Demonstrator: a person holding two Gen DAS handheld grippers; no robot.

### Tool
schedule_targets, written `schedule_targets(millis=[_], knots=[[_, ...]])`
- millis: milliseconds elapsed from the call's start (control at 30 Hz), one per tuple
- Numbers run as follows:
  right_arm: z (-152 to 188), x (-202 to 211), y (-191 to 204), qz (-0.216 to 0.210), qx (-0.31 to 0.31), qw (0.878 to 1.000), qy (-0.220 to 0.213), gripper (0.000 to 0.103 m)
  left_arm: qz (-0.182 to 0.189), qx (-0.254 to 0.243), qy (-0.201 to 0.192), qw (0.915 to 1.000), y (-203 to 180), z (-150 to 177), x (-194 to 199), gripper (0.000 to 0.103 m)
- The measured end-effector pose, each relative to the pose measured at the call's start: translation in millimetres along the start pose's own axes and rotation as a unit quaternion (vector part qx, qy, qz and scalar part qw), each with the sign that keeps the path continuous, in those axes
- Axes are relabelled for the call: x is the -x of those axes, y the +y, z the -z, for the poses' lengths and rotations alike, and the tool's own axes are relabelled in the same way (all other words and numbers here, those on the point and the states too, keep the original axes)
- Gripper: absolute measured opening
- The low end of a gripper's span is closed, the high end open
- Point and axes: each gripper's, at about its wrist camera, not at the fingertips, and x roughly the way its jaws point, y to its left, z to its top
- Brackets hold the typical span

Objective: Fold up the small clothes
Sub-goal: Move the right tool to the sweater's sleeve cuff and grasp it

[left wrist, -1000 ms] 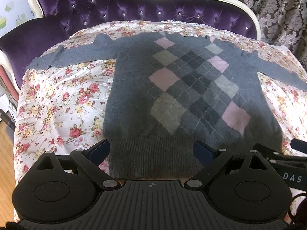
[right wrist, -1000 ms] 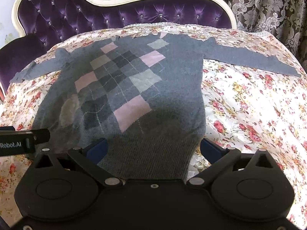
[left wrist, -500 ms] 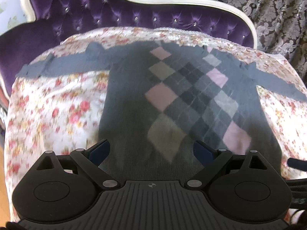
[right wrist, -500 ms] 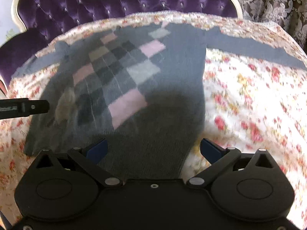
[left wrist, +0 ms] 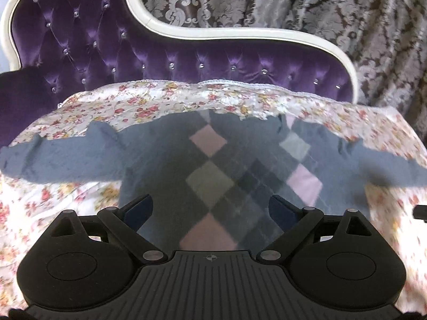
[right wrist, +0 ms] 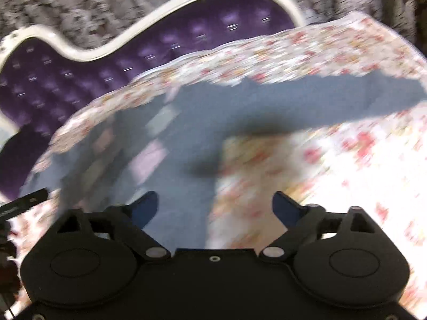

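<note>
Down at the bottom edge, left gripper [left wrist: 210,210] jaws sit spread over the sweater [left wrist: 170,176], empty. Right gripper [right wrist: 214,208] jaws are closing on nothing. Sweater's flat on the floral sheet [left wrist: 88,106]; right view's blurry, hem hidden.

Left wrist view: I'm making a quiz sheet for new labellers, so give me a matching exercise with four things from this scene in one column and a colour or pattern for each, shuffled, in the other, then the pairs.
Things:
1. sweater
2. sofa back
3. cover under the sweater
4. curtain behind the sofa

Colours or patterns:
A. white with small red and yellow flowers
B. grey with pink and pale diamonds
C. brown and silver damask
D. purple, tufted with shiny buttons

Pairs: 1-B, 2-D, 3-A, 4-C
</note>
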Motion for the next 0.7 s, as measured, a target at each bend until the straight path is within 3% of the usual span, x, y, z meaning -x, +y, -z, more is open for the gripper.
schedule_targets(millis=[167,333,400,533,700], knots=[[-35,-20,-56,0.042,-0.046,0.998,-0.022,0.084,-0.013,0.012,0.000,0.9998,-5,-12,-39,0.094],[-64,-29,-109,0.096,-0.060,0.991,-0.076,0.083,0.003,0.007,-0.002,1.0000,-13,-13,-72,0.094],[-73,-32,-130,0.115,-0.067,0.987,-0.087,0.083,0.005,0.001,0.009,0.9999,-16,-11,-86,0.094],[-86,-32,-175,0.122,-0.126,0.980,-0.097,0.070,0.003,-0.016,0.053,0.9984,-22,-1,-115,0.095],[-93,-31,-215,0.144,-0.174,0.968,-0.109,0.065,-0.009,-0.047,0.014,0.9987,-28,13,-112,0.098]])
